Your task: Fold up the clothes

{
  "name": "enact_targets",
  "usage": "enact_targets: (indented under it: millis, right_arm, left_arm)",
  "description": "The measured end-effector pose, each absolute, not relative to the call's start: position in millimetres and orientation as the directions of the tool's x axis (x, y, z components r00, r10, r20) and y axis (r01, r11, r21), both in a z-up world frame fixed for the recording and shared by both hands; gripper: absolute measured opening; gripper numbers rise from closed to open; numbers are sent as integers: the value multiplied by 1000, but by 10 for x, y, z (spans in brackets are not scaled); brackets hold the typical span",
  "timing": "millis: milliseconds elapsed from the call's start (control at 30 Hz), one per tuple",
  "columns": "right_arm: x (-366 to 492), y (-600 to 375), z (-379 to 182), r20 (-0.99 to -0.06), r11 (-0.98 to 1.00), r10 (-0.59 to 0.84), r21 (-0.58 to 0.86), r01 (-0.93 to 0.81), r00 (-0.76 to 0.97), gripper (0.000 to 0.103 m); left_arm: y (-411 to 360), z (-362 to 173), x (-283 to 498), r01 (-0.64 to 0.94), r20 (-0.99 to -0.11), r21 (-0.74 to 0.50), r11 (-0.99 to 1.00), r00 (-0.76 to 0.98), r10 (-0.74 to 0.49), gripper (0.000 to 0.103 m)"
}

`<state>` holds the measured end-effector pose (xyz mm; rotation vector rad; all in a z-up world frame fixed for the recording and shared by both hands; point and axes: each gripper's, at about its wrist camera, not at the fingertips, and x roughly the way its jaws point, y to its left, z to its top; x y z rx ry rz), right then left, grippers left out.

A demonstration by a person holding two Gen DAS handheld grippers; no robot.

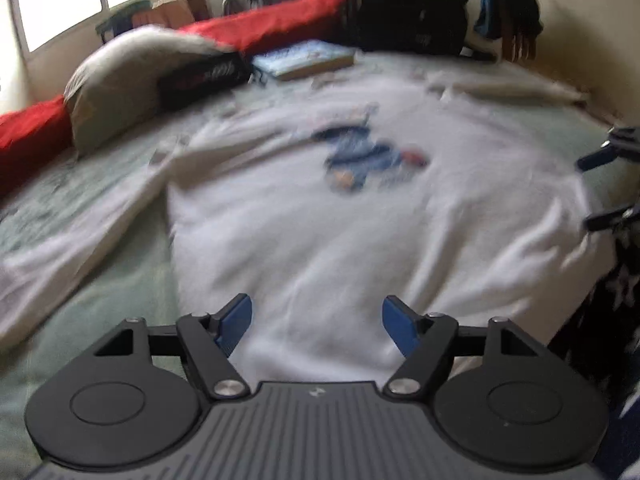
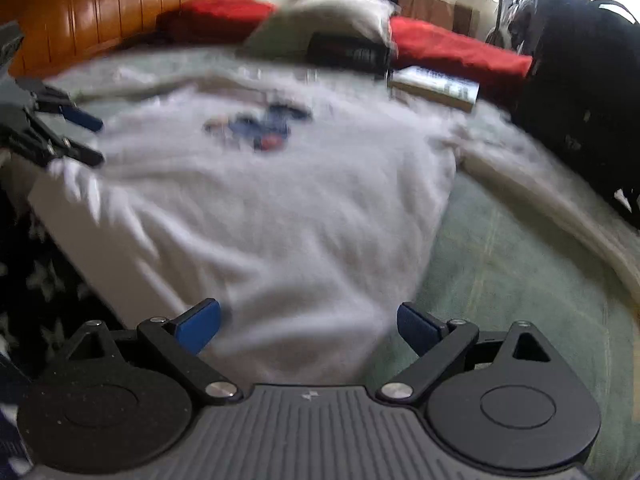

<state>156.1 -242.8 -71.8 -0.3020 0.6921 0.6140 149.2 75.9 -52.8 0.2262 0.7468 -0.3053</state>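
- Sweatshirt (image 1: 320,220), white with a blue print (image 1: 360,160) on the chest, lies spread flat on a pale green bedsheet (image 1: 100,280) in the left wrist view, one sleeve (image 1: 80,232) stretched out to the left.
- Left gripper (image 1: 316,326) hangs over the near hem with its blue pads (image 1: 236,322) well apart; nothing sits between them and they grip nothing.
- At the right edge of that view the right gripper (image 1: 600,188) shows, over the garment's far side.
- Behind lie a grey pillow (image 1: 132,76), a red bolster (image 1: 272,24) and a book (image 1: 304,58).
- In the right wrist view the sweatshirt (image 2: 260,208) fills the middle of the bed, its other sleeve (image 2: 560,200) trailing right across the sheet (image 2: 520,280).
- Right gripper (image 2: 308,326) stands wide open above the hem's corner, pads (image 2: 198,326) clear of the cloth, holding nothing.
- Left gripper (image 2: 86,136) shows at the left edge, over the garment's side.
- Both views are blurred.
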Motion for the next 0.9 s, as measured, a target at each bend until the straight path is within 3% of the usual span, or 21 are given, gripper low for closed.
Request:
enact_targets:
  millis: [133, 233, 333, 600, 767, 900]
  right_arm:
    - [1667, -2126, -695, -646, 789, 443, -48, -613, 621, 99]
    - [1816, -1979, -903, -703, 812, 404, -19, -584, 585, 103]
    - [1797, -1982, -978, -688, 842, 393, 2, -540, 610, 103]
    - [1825, -1953, -981, -712, 849, 374, 5, -528, 594, 103]
    - [1781, -1983, -976, -701, 852, 376, 4, -524, 606, 103]
    - [1796, -1953, -973, -708, 857, 363, -3, -516, 606, 103]
  left_arm:
    - [511, -435, 1641, 372, -656, 106, 922, 723, -217, 75]
    - [432, -530, 1776, 338, -693, 112, 934, 700, -170, 75]
    - [476, -732, 1871, 281, -761, 102, 954, 640, -107, 81]
    - [583, -532, 1628, 202, -715, 14, 979, 686, -132, 83]
    - [644, -713, 1504, 150, -776, 12, 989, 625, -86, 86]
    - [683, -738, 1402, 138, -758, 1, 990, 647, -89, 90]
